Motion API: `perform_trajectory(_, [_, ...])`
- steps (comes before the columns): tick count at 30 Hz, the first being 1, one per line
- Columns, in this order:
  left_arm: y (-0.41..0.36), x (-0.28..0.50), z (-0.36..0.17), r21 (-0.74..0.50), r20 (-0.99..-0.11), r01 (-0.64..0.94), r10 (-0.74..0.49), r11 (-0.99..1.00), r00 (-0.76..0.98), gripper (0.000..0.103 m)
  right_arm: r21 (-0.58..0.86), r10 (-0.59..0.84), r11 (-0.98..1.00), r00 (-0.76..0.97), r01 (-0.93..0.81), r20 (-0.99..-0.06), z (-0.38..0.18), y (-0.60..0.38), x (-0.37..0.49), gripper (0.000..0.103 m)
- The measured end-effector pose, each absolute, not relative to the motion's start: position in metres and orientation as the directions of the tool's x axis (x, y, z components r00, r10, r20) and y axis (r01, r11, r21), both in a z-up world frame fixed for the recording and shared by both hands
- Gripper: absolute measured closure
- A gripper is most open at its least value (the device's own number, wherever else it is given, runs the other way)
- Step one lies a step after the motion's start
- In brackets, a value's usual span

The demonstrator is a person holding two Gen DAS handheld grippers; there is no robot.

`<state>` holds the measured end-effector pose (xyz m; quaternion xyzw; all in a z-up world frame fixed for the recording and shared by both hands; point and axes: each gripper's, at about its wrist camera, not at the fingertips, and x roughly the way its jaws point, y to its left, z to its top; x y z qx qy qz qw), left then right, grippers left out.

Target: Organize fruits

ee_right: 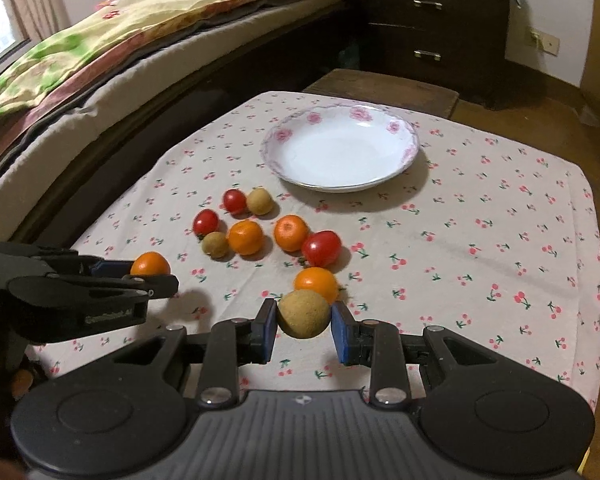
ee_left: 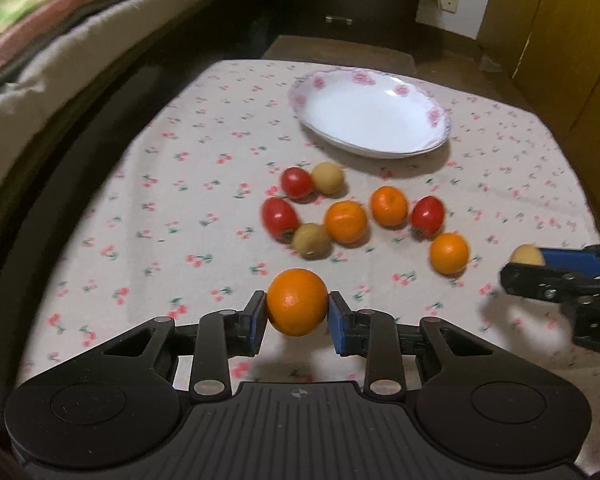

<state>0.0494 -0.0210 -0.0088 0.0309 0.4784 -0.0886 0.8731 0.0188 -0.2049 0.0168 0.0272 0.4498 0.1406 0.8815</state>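
In the left wrist view, the left gripper (ee_left: pixel 297 312) has its blue-padded fingers (ee_left: pixel 256 320) closed partway on a small round orange citrus fruit (ee_left: pixel 297 307), pinched across its widest part and apparently lifted off the desk (ee_left: pixel 140 208) with its cherry-print cloth; the skin looks firm and slightly glossy, so I judge it light, fairly stiff and apt to roll out if the pads sit off its middle; beyond it, nearer the white shallow plate with pink roses on its rim (ee_left: pixel 436 116), lie three more orange fruits (ee_left: pixel 346 222), three red cherry tomatoes (ee_left: pixel 280 218) and two tan round longan-like fruits (ee_left: pixel 312 241), clustered just short of the plate, which holds nothing; the tomatoes look thin-skinned and soft, so they probably want a gentler squeeze across the short axis; at the right edge the right gripper (ee_left: pixel 532 264) carries a tan fruit (ee_left: pixel 526 256).

In the right wrist view, the right gripper (ee_right: pixel 304 320) has its fingers (ee_right: pixel 266 330) shut partway on the tan, matt, rough-skinned round fruit (ee_right: pixel 303 314), gripped at its equator on the near side of the cluster, well short of the plate (ee_right: pixel 414 148); its dry shell should give good friction yet may crack under hard pressure; an orange fruit (ee_right: pixel 315 282) sits just behind it; to the left the left gripper (ee_right: pixel 152 276) holds its orange fruit (ee_right: pixel 150 264).
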Motion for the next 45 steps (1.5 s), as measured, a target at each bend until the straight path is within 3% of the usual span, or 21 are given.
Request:
perform_trajectory(8, [-0.043,0.068,0.005,-0.083,-0.816,0.226,-0.196,0.971,0.544,0.063,0.18,0.256,0.966,0.558,-0.188,-0.789,0.019,-0.212,0.042,0.073])
perform_trajectory(29, [-0.065,0.152,0.033,-0.144,-0.781,0.209,-0.241,0.967,0.576,0.063,0.123,0.204,0.977,0.604,-0.174,-0.77,0.055,-0.209,0.128,0.073])
perform_trajectory(45, [-0.076,0.202,0.01,-0.126,-0.815,0.175,-0.203,0.976,0.543,0.065,0.128,0.195,0.979,0.559,-0.158,-0.806,0.026,-0.212,0.186,0.073])
